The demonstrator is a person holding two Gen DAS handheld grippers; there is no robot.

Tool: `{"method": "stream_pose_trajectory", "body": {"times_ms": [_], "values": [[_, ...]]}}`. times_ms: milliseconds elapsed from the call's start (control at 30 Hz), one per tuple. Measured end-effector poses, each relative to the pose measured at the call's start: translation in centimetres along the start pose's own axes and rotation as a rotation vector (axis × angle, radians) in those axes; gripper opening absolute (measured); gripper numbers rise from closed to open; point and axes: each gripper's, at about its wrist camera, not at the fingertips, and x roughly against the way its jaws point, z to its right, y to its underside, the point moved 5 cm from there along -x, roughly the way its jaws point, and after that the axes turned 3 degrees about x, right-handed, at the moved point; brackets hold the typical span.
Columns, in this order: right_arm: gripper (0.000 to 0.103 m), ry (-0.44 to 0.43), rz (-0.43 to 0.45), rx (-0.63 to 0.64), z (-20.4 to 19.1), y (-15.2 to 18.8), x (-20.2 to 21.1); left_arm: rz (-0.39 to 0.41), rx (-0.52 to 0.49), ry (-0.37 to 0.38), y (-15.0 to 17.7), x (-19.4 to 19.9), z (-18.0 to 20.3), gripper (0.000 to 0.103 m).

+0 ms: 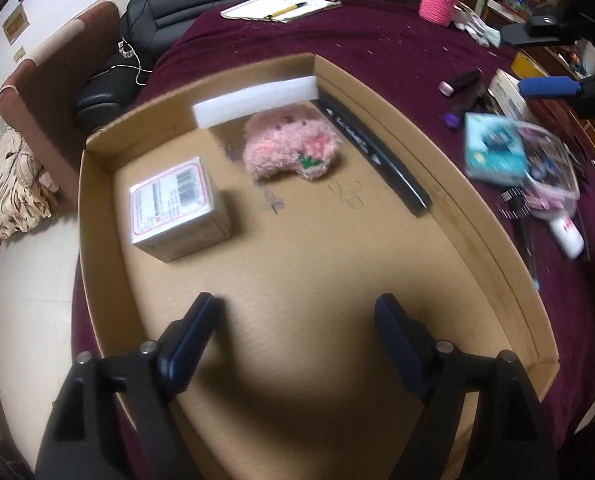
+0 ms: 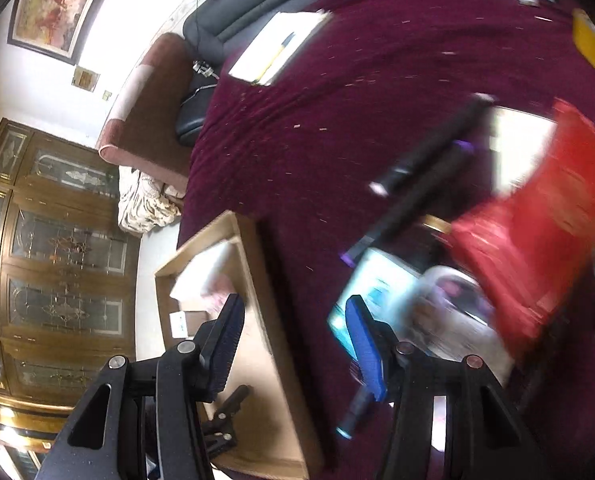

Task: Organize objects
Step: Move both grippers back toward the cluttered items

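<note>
Maroon cloth covers the surface (image 1: pixel 397 44); on it a cardboard tray (image 1: pixel 493 216) holds a pink plush (image 1: pixel 289 146) and white box (image 1: pixel 177 208). Both grippers' fingers, left (image 1: pixel 297 340) and right (image 2: pixel 293 344), are parted, empty.

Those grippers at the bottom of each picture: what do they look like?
Both are alike. The left gripper and the right gripper each have two matte black arms with cut-out slots and round silver pivot pins, ending in flat, dark blue fingers. On the right one the blue pads look ribbed. No cables or markings show.
</note>
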Motion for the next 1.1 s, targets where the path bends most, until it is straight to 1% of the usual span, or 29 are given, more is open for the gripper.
{"method": "stream_pose_trajectory", "body": {"times_ms": [100,167,200,267,367,400,467,500,633,700,733,800,867,1000,1100], "values": [[0.058,0.010,0.021,-0.025,2.2,1.4,2.5,0.004,-0.009,0.022,0.3,0.8,1.0,0.081],[0.058,0.023,0.043,-0.048,3.8,2.1,4.4,-0.011,-0.025,0.005,0.4,1.0,1.7,0.081],[0.058,0.028,0.052,-0.060,4.6,2.4,5.1,-0.005,-0.027,-0.002,0.5,1.4,2.1,0.081],[0.058,0.040,0.065,-0.086,6.3,3.0,6.7,0.030,-0.031,0.019,0.7,3.0,3.3,0.081],[0.058,0.062,0.091,-0.124,8.6,3.6,8.8,0.090,-0.045,0.028,0.0,5.5,5.3,0.081],[0.058,0.068,0.097,-0.136,9.2,3.9,9.4,0.105,-0.049,0.040,-0.4,6.0,5.9,0.081],[0.059,0.074,0.107,-0.154,10.4,4.6,10.5,0.112,-0.066,0.104,-1.4,6.6,7.8,0.081],[0.059,0.075,0.111,-0.160,10.8,4.9,10.9,0.104,-0.074,0.134,-1.9,6.5,8.7,0.081],[0.059,0.085,0.126,-0.174,12.1,5.9,12.5,0.061,-0.086,0.198,-4.3,4.9,11.5,0.081],[0.060,0.092,0.136,-0.175,12.7,6.3,13.4,0.025,-0.084,0.201,-6.0,3.6,12.1,0.081],[0.060,0.097,0.143,-0.178,13.0,6.5,13.9,0.014,-0.080,0.215,-6.7,3.0,12.2,0.081],[0.061,0.101,0.153,-0.183,13.3,6.9,14.6,-0.014,-0.044,0.229,-8.3,1.5,12.3,0.081],[0.061,0.108,0.163,-0.189,13.8,7.1,15.4,-0.053,-0.003,0.269,-9.9,-0.1,12.5,0.081],[0.063,0.126,0.180,-0.193,14.6,7.5,16.7,-0.114,0.046,0.288,-11.5,-2.9,13.0,0.080],[0.065,0.136,0.189,-0.203,15.3,7.7,17.5,-0.148,0.021,0.281,-11.8,-4.3,14.0,0.080]]}}
